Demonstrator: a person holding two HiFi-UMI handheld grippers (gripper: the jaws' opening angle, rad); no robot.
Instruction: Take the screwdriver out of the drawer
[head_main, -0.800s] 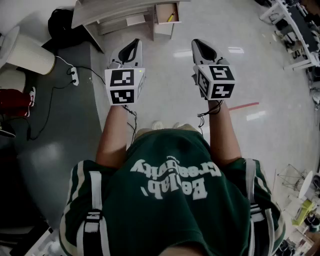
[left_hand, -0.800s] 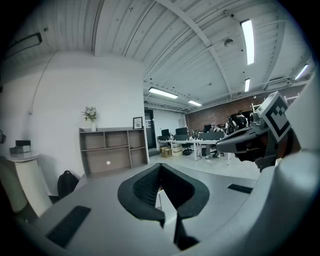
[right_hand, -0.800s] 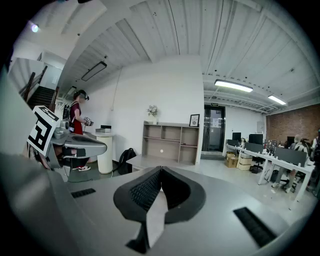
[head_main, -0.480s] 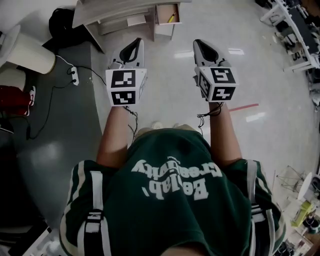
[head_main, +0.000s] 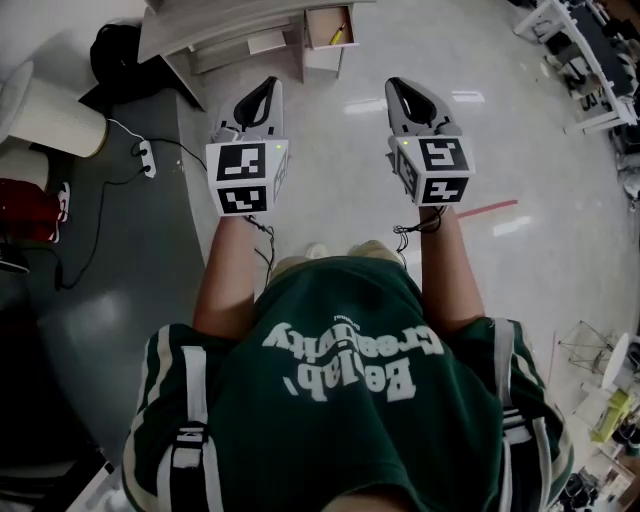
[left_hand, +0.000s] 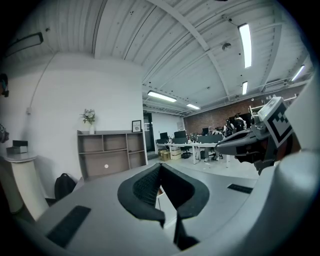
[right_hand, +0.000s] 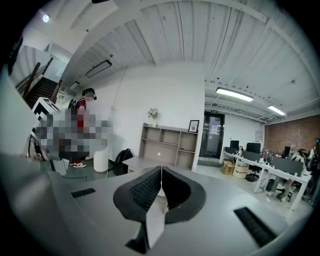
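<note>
A yellow-handled screwdriver (head_main: 340, 33) lies in an open wooden drawer (head_main: 328, 28) at the top of the head view, under a pale desk (head_main: 225, 18). My left gripper (head_main: 266, 87) is held out above the floor, well short of the drawer, its jaws shut with nothing between them. To its right my right gripper (head_main: 399, 88) is also shut and empty, at the same height. In the left gripper view the left gripper (left_hand: 161, 167) has its tips touching, with the right gripper's marker cube (left_hand: 275, 120) at the right edge. The right gripper (right_hand: 161, 170) shows closed tips in its own view.
A black bag (head_main: 118, 48) and a white cylinder bin (head_main: 55, 112) stand left of the desk. A power strip (head_main: 147, 155) with cable lies on the grey mat. White desk frames (head_main: 590, 60) are at the upper right. A shelf unit (right_hand: 167, 145) stands by the far wall.
Both grippers have drifted very slightly; the drawer and desk have slid a little toward the top of the head view. Both stay shut and empty.
</note>
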